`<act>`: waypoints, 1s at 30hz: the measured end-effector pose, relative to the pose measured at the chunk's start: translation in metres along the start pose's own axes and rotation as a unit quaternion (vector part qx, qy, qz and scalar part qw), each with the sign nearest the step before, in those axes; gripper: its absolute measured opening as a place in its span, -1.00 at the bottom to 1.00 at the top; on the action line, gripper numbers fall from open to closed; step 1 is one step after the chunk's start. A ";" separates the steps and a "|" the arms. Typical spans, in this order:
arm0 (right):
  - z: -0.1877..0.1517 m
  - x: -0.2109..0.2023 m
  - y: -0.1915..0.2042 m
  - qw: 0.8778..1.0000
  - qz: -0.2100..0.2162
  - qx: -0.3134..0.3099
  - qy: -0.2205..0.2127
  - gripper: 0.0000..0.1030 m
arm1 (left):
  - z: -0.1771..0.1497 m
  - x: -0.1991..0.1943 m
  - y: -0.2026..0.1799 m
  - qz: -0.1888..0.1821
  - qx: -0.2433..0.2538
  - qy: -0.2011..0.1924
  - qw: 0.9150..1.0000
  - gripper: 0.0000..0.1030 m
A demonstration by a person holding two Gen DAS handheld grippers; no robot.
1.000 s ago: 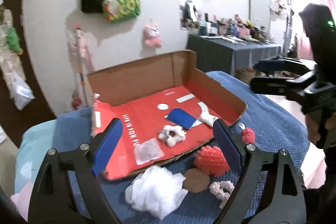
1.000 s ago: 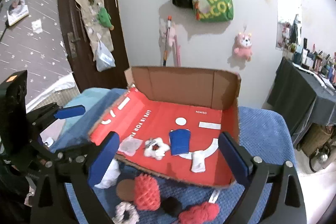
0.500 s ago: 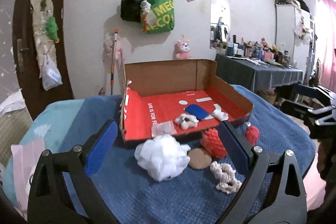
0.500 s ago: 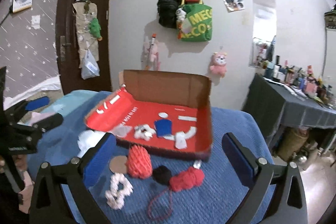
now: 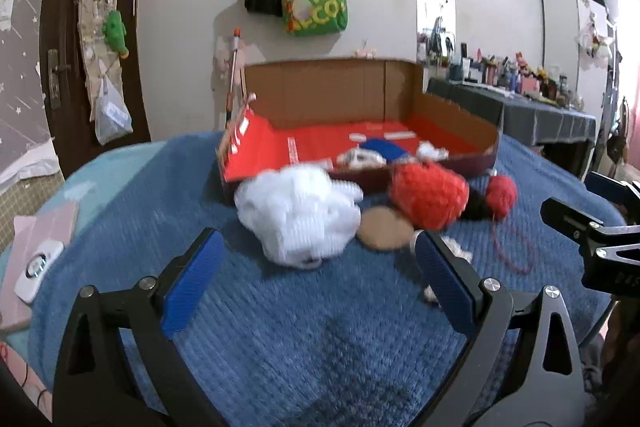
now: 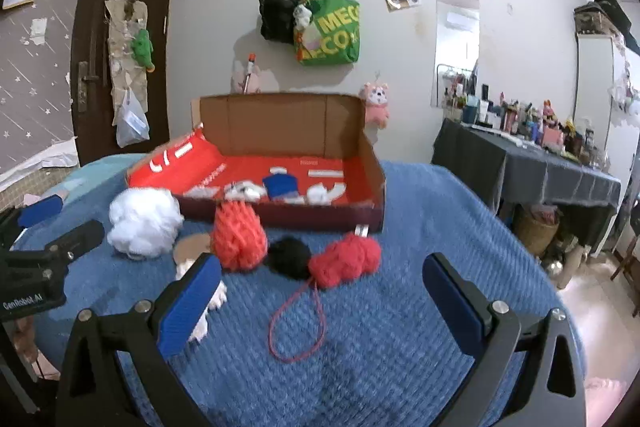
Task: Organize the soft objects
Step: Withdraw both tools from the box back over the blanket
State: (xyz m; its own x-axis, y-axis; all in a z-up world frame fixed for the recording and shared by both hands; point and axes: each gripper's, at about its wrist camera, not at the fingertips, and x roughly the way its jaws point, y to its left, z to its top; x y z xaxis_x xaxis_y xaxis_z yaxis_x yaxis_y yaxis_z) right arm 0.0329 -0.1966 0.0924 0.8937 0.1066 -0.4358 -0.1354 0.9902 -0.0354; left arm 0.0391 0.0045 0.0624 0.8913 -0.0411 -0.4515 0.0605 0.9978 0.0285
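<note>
A cardboard box with a red floor stands on a blue blanket. Inside lie a blue cloth and small white pieces. In front lie a white fluffy ball, an orange-red knitted piece, a black ball, red yarn with a cord, a brown disc and a white knitted piece. My left gripper is open, low, facing the white ball. My right gripper is open, low, before the red yarn.
The blue blanket covers the surface. A pink and white device lies at the left edge. A dark cluttered table stands to the right. A door and hanging bags are on the far wall.
Both grippers have come down from above the box to low over the blanket, nearer the soft things in front of it. Both stay open and empty.
</note>
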 end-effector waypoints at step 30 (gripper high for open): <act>0.013 0.085 -0.055 0.989 -0.011 0.057 0.135 1.00 | 0.017 0.060 -0.048 -0.110 0.039 0.133 0.984 0.90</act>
State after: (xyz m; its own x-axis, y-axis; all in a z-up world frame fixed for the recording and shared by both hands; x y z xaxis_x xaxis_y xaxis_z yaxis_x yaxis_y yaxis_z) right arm 0.1218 -0.2405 0.0690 0.7468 0.0726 -0.6611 -0.0549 0.9974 0.0474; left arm 0.0972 -0.0467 0.0497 0.7047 -0.2300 -0.6712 0.2822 0.9588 -0.0322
